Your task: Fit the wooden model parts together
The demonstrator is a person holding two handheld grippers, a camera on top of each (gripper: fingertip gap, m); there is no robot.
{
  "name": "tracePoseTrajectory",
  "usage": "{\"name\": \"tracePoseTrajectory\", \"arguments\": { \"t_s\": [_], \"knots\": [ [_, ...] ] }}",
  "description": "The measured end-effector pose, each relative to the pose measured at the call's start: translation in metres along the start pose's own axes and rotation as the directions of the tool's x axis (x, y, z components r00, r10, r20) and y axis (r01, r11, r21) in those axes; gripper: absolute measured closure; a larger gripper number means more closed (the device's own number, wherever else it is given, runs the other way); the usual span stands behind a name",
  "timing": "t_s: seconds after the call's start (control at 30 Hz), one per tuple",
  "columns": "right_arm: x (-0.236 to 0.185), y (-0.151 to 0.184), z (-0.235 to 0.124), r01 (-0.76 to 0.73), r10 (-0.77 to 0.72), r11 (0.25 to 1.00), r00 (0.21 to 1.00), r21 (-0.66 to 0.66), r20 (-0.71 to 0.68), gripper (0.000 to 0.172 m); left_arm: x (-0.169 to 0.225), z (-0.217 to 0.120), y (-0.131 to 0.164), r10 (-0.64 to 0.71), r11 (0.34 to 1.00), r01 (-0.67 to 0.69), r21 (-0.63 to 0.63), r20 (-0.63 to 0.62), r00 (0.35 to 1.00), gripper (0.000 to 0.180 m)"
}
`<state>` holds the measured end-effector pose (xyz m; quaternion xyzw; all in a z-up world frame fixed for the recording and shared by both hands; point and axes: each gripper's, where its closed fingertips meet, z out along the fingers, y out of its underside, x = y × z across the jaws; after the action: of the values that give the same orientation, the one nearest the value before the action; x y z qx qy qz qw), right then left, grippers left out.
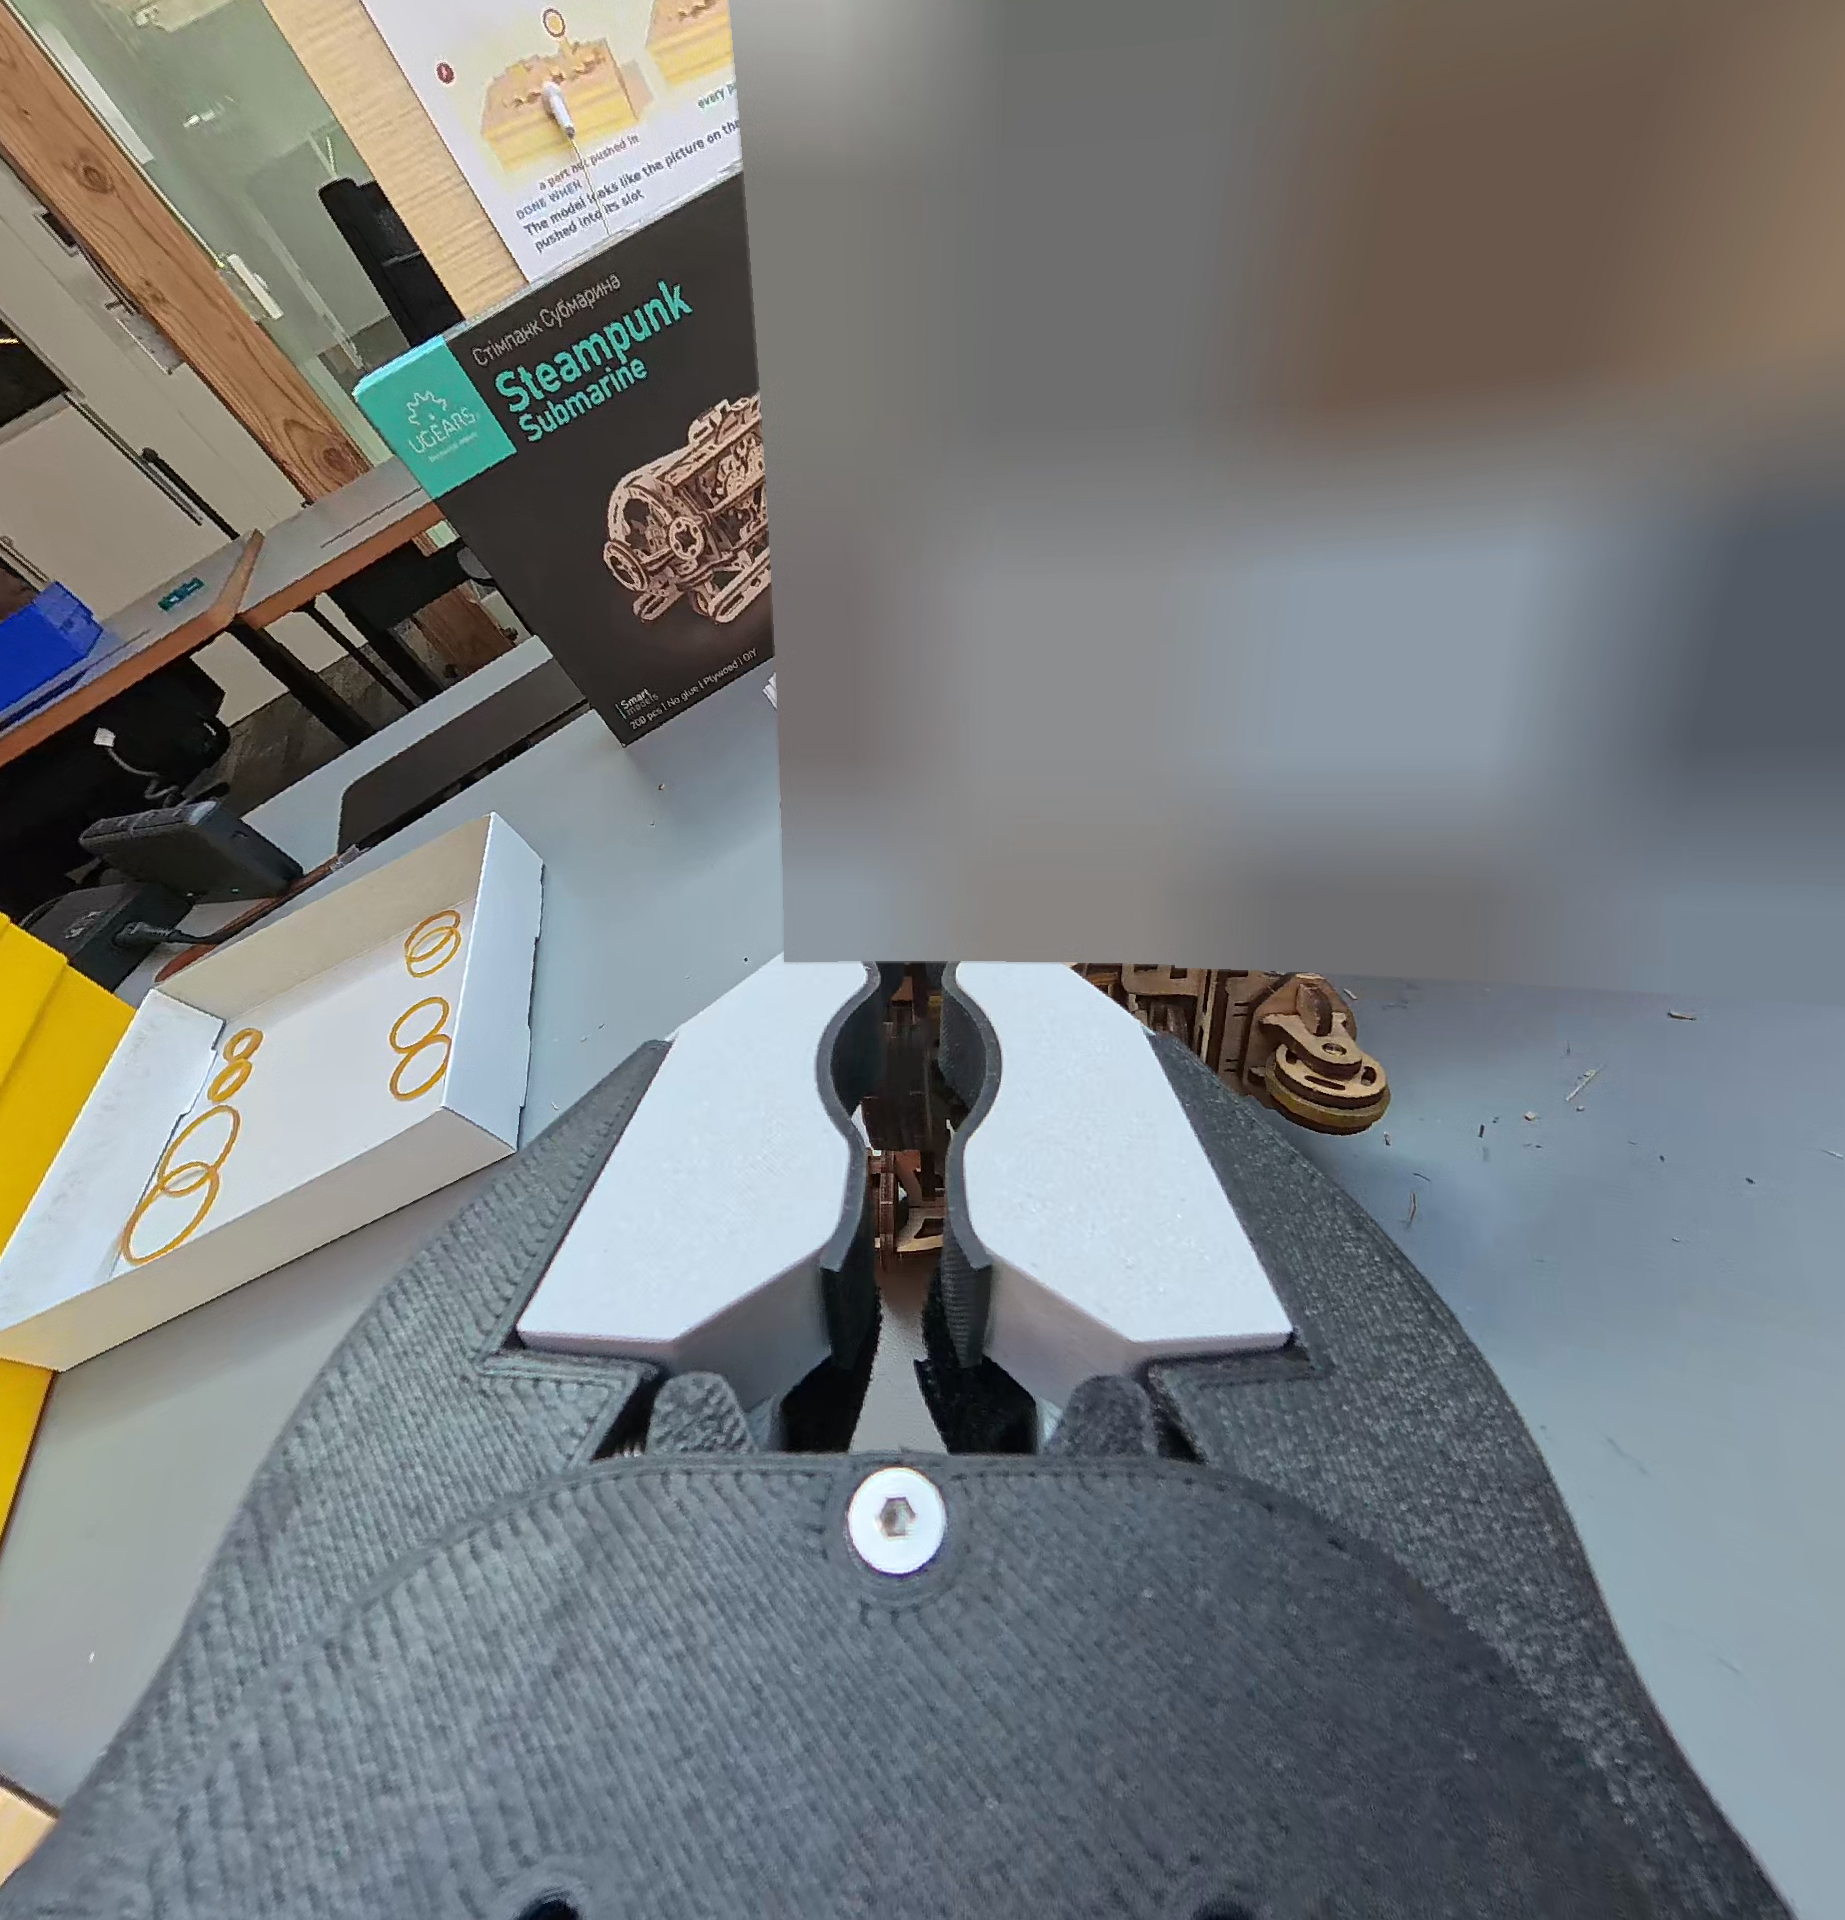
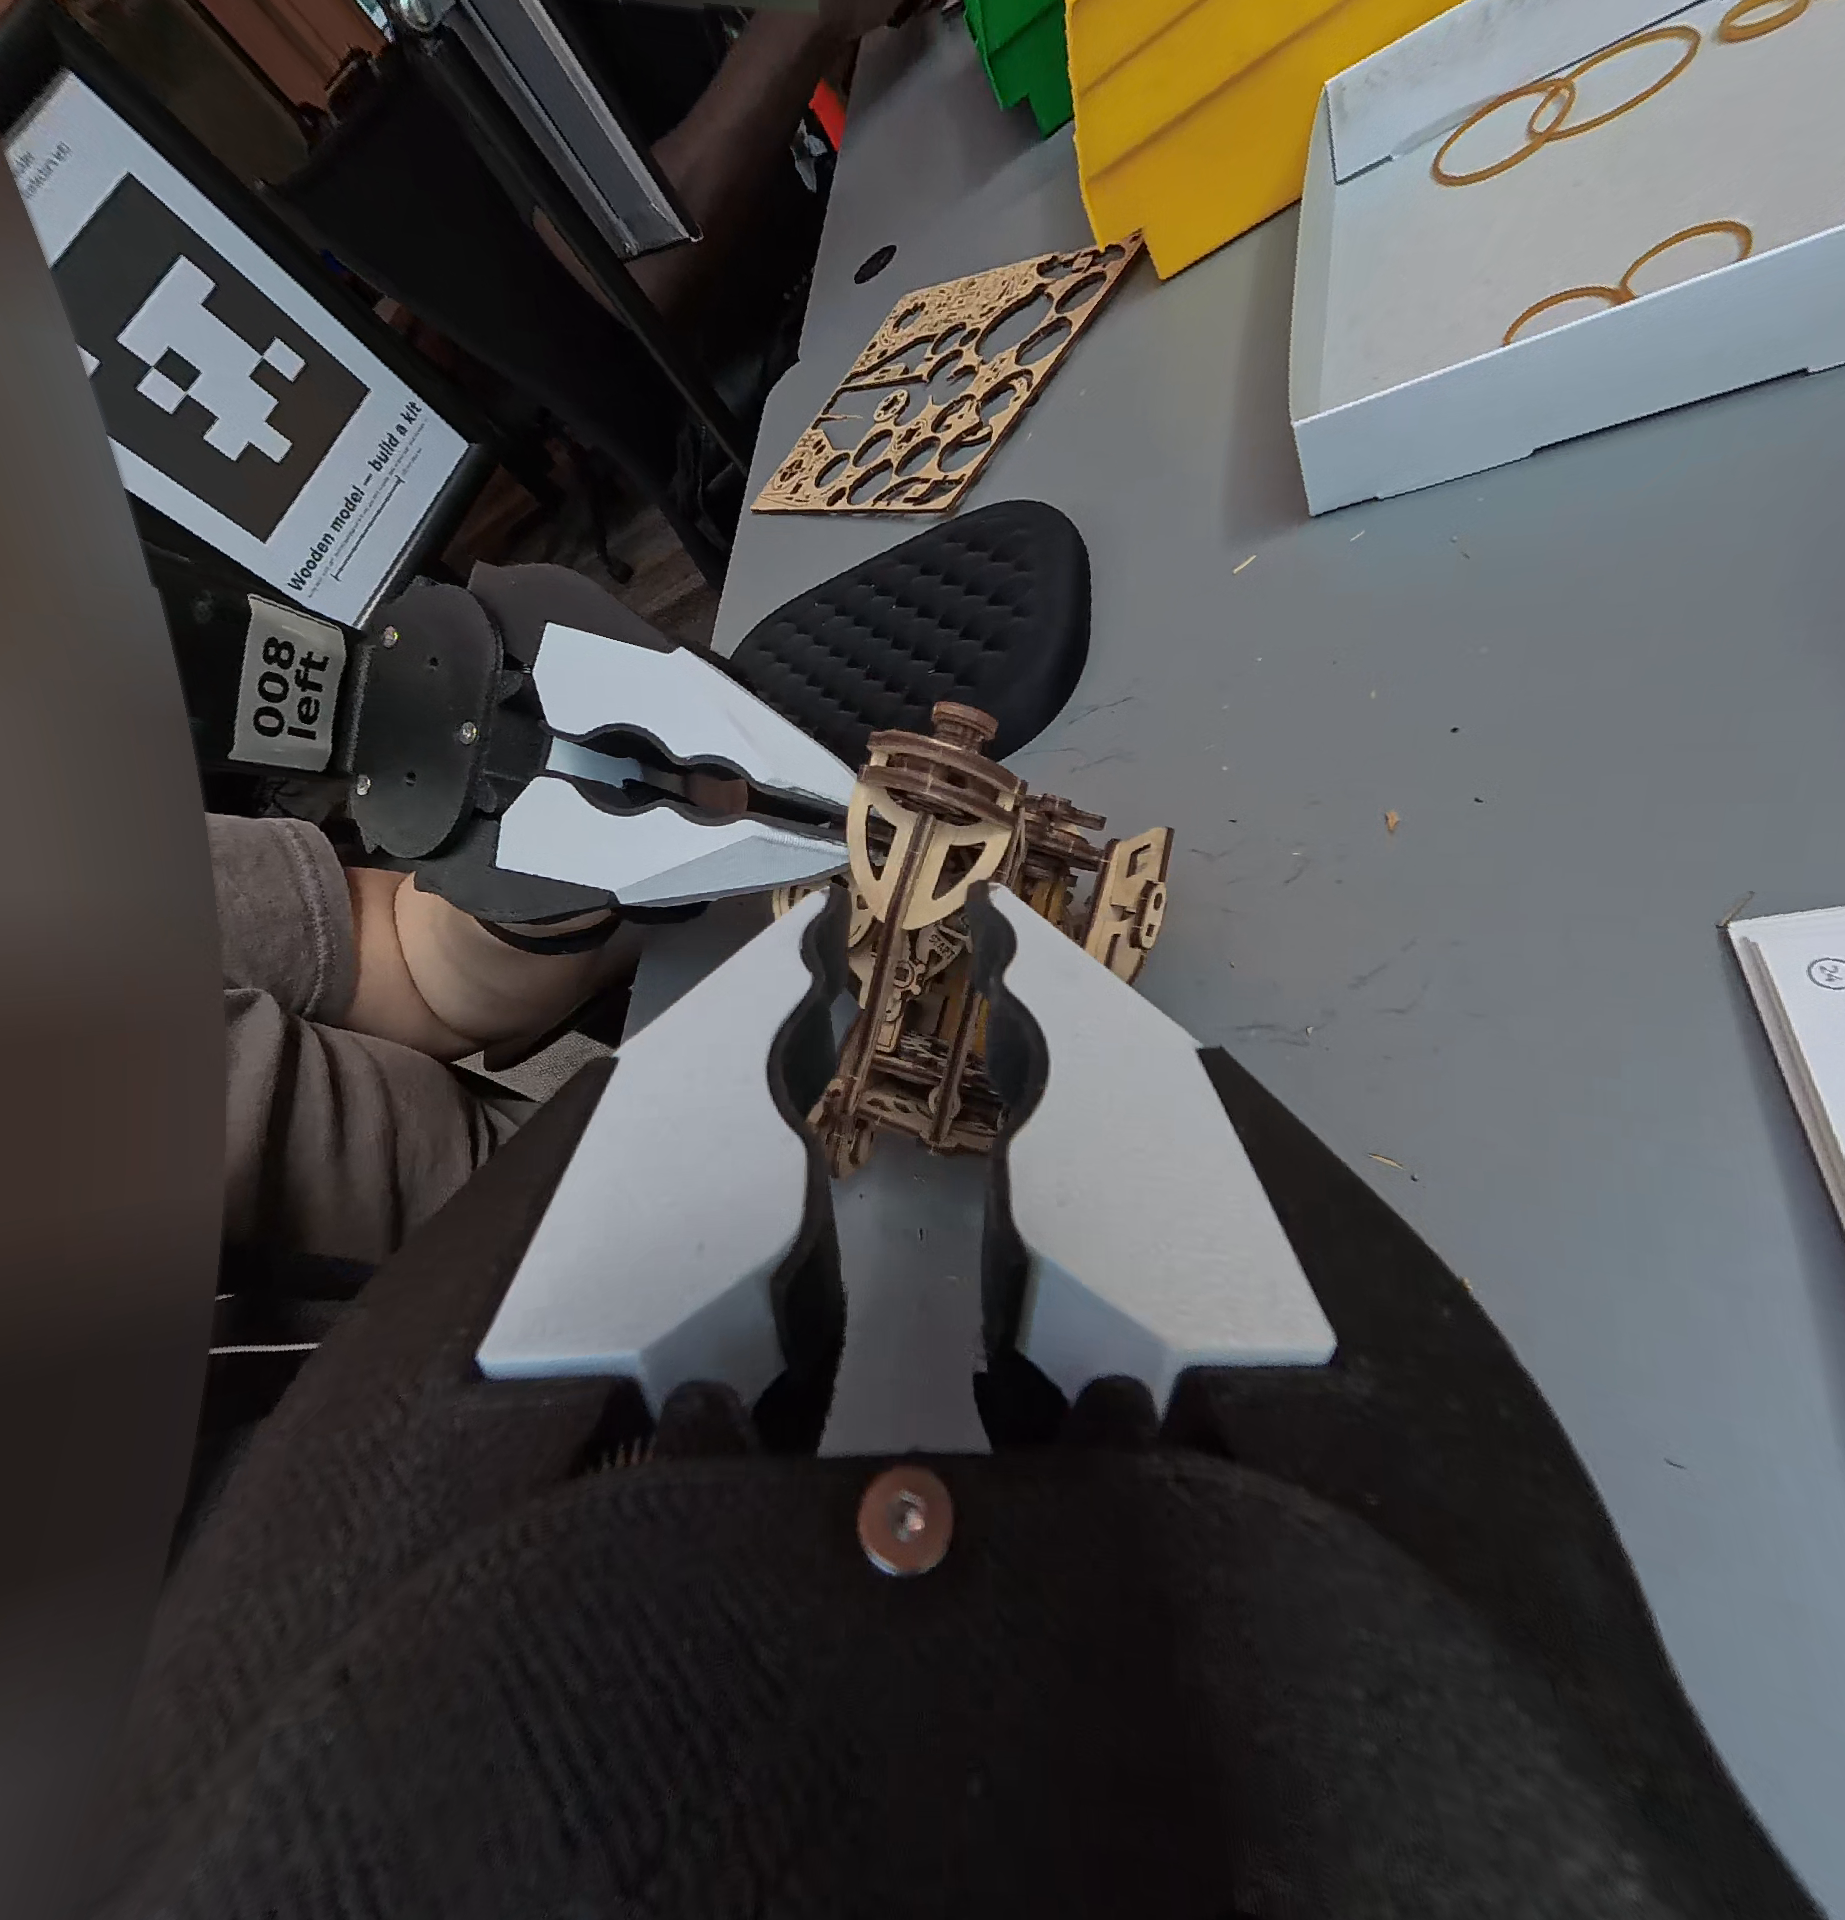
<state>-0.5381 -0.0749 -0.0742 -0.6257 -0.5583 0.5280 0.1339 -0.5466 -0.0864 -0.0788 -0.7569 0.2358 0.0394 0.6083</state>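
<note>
A small wooden model of light plywood stands on the grey table. My left gripper comes in from the left, and its fingertips are closed on the edge of the model's round frame. In the left wrist view a blurred patch hides the tips of the left gripper. There the model shows ahead and to the right of the fingers. My right gripper is open, with its fingers on either side of the model's lower body and not gripping it.
A white tray with yellow rubber bands lies at the far right; it also shows in the left wrist view. Near it are yellow bins, a punched plywood sheet and a black textured pad. A booklet lies at the right and the dark kit box stands upright. The tips of both grippers are at nearly the same place.
</note>
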Motion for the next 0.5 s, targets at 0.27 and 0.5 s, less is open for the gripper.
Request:
{"name": "tracePoseTrajectory", "arguments": {
  "t_s": [0.27,0.5],
  "knots": [
    [-0.003,0.011,0.005,-0.022,0.021,0.998,1.000,-0.057,-0.004,0.152,0.000,0.000,0.000,0.000,1.000,0.000,-0.004,0.000,1.000,0.180],
    [0.000,0.008,0.010,-0.053,0.053,0.999,0.998,0.000,0.024,0.157,-0.002,0.000,0.001,0.005,1.000,-0.004,-0.012,0.005,1.000,0.180]
  ]
}}
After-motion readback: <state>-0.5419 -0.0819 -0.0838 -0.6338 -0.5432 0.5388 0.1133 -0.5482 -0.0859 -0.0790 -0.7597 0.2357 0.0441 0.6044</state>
